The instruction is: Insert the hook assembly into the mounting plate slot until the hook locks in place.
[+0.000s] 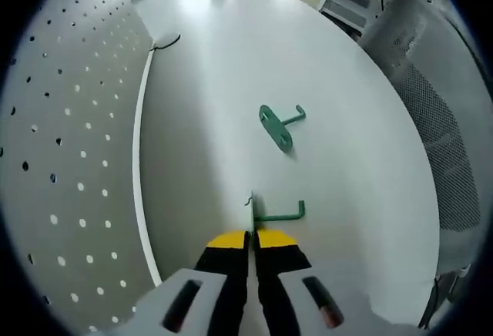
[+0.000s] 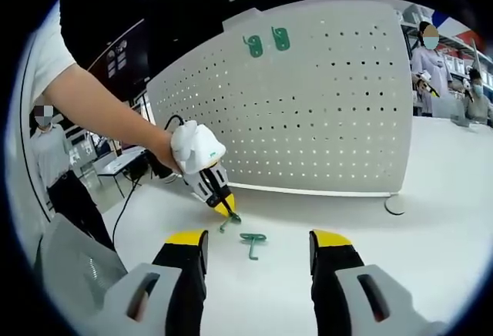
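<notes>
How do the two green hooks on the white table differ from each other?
The nearer hook is pinched in the shut left gripper, while the farther hook lies free on the table. The nearer one stands on edge with its plate seen edge-on; the farther one shows its oval plate face. Both are green with the same bent arm.

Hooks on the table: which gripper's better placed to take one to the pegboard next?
Left. The left gripper has its jaws shut on a hook at the table. The right gripper is open and holds nothing. The pegboard stands just behind.
</notes>
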Demonstrator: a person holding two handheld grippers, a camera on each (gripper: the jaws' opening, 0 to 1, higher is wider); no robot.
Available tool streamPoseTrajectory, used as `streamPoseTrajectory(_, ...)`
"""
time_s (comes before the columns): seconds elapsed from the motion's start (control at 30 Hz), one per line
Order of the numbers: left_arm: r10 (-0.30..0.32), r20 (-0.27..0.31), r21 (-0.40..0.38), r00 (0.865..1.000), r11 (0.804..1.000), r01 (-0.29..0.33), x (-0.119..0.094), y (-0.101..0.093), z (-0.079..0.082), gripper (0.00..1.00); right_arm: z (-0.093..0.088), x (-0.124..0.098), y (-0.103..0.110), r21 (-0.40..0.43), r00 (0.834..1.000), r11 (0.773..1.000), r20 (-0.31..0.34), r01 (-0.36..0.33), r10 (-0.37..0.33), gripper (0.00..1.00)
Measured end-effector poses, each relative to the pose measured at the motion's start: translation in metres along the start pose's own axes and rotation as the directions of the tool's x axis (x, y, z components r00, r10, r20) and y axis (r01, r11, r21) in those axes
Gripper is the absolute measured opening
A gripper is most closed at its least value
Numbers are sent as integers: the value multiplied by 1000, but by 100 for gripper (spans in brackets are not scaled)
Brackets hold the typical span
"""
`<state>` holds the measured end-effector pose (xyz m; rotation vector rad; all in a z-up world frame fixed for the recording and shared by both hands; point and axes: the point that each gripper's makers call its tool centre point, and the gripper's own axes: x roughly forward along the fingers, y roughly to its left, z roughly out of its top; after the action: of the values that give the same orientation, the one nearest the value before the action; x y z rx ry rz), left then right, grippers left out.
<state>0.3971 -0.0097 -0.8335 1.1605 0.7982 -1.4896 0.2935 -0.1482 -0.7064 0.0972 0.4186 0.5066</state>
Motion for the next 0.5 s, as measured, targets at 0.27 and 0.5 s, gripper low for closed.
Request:
streamPoseTrajectory(0.27,4,14,9,1000,1000,-4,0,-1,0,1,0,0,0,3,1000,1000,-1,0,0,51)
streamPoseTrajectory(0.5,16,43,-46,999,999,-14,0,-2,1,1,0,0,0,6,1000,1000,0,-1,1,51)
